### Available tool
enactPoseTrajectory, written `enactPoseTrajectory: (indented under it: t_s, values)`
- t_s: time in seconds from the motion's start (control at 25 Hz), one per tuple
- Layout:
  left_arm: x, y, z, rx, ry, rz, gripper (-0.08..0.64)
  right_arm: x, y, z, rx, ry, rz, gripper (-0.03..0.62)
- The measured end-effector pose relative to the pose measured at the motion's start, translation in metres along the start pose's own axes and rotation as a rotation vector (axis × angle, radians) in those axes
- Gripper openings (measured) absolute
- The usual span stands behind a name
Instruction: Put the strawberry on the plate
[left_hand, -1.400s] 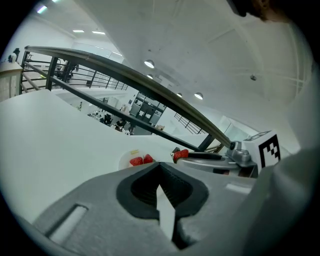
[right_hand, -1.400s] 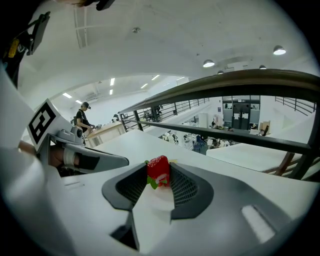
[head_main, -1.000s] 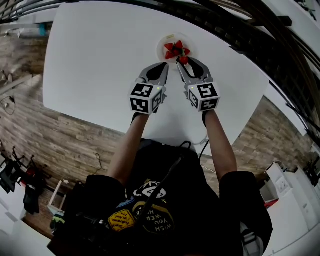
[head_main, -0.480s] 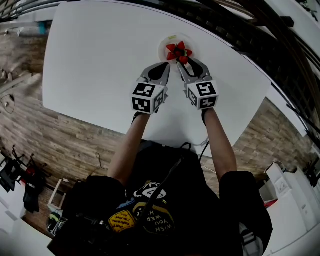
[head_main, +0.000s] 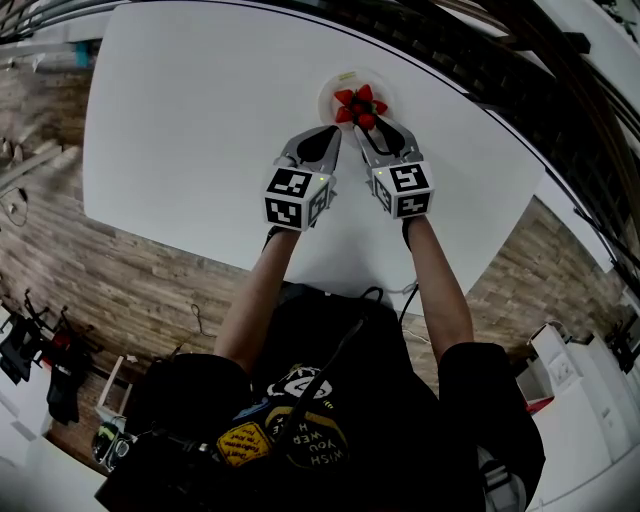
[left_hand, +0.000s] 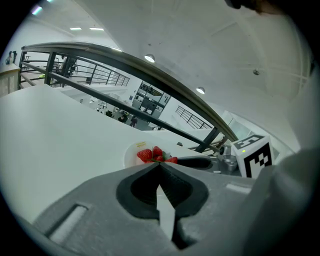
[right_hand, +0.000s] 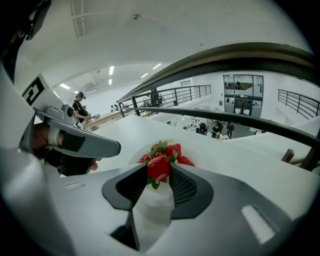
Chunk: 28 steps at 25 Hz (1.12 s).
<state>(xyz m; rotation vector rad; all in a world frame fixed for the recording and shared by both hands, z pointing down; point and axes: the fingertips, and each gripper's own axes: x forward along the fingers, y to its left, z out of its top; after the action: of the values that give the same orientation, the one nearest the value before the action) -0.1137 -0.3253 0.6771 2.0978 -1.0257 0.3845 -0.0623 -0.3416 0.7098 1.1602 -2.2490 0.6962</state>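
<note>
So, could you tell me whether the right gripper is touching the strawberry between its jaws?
Touching: the right gripper view shows the right gripper pinching the strawberry from both sides.

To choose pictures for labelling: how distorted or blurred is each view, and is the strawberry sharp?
Head view: evenly lit, table edges bow. Right gripper view: strong fisheye, dark corners, gripped strawberry sharp. Left gripper view: same fisheye, railing bends.

Head view: from above the person, facing steeply down past both arms onto the white table (head_main: 200, 120), far enough off to take in the whole top.
Left gripper view: low on the left gripper (left_hand: 159, 163), looking along its jaws across the table, with the plate (left_hand: 129, 156) near ahead.
Right gripper view: on the right gripper (right_hand: 159, 168), very close on the strawberry (right_hand: 158, 170) between its jaws.
Shared: all three see the plate, and each gripper view catches the other gripper.
</note>
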Motion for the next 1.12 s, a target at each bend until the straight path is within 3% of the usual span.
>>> enactPoseTrajectory:
  t_s: [0.64,1.12]
  values:
    - [0.005,0.001,-0.006,0.001,0.009,-0.006,0.0,0.005,0.0,-0.011,-0.036,0.036,-0.012,0.141]
    - [0.001,0.007,-0.008,-0.011,0.008,0.001,0.0,0.009,0.001,-0.019,-0.149,0.106,-0.073,0.141]
